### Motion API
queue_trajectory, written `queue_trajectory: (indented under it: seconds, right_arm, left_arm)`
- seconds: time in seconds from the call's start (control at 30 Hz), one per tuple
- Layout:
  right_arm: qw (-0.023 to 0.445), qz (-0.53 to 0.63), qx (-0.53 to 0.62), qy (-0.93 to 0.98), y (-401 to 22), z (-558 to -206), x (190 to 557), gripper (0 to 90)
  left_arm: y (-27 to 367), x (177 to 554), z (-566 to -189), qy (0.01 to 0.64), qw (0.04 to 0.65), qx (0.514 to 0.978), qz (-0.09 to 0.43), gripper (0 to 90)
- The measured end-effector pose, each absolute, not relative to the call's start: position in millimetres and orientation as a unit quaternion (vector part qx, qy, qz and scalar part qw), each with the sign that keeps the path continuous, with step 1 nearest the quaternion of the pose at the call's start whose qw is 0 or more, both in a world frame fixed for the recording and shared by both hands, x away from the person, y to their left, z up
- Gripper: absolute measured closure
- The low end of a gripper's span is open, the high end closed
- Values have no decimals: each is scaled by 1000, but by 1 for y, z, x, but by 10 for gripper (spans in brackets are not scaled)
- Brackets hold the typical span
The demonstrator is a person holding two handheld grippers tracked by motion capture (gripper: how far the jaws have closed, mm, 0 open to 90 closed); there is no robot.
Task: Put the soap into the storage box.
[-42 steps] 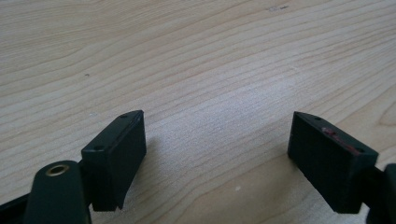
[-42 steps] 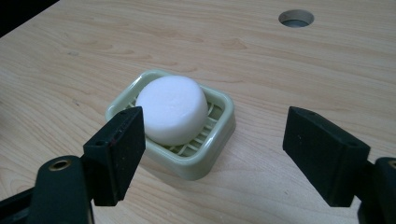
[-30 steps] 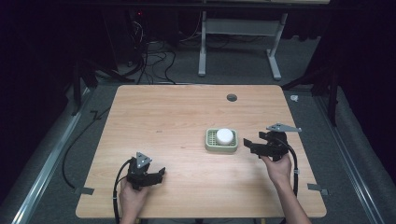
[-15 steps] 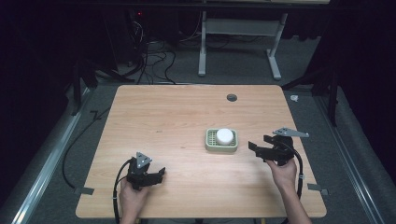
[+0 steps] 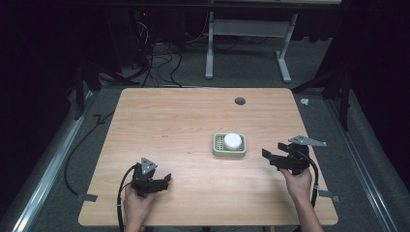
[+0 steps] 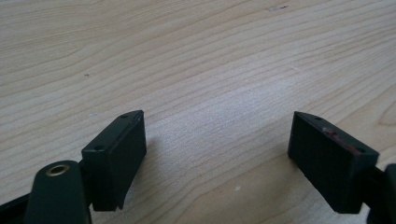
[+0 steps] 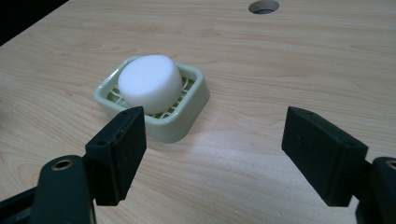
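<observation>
Two grippers sit low on the wooden table (image 5: 183, 125) in my high view: my left gripper (image 5: 153, 182) near the front edge at the left, my right gripper (image 5: 283, 157) near the right edge, both held by hands. Between them, closer to the right one, a pale green soap dish (image 5: 229, 145) carries a white round block (image 5: 232, 141); bare wood lies all around it, and a small round hole (image 5: 240, 101) sits toward the far edge. From the left gripper view, my left gripper (image 6: 217, 154) has its jaws spread wide over plain wood grain, nothing between them. From the right gripper view, my right gripper (image 7: 212, 149) is also spread wide and empty, with the soap dish (image 7: 187, 119) just beyond its left jaw, apart from it, the white round block (image 7: 149, 81) resting on its slats, and open table ahead up to the hole (image 7: 264, 6).
</observation>
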State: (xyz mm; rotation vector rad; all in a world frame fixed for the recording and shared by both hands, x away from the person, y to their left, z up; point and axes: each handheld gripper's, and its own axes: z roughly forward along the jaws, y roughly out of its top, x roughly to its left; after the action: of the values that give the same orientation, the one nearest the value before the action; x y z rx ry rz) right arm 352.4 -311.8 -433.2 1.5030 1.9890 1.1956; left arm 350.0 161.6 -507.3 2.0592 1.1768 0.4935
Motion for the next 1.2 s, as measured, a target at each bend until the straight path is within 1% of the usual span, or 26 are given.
queue_trajectory:
  seconds: [0.47, 1.2]
  right_arm:
    - [183, 423, 538, 705, -315, -442, 345, 227]
    - [173, 423, 537, 709, -309, -452, 334, 229]
  left_arm:
    - [161, 350, -507, 455, 352, 795, 192, 197]
    - [161, 350, -507, 454, 352, 796, 192, 196]
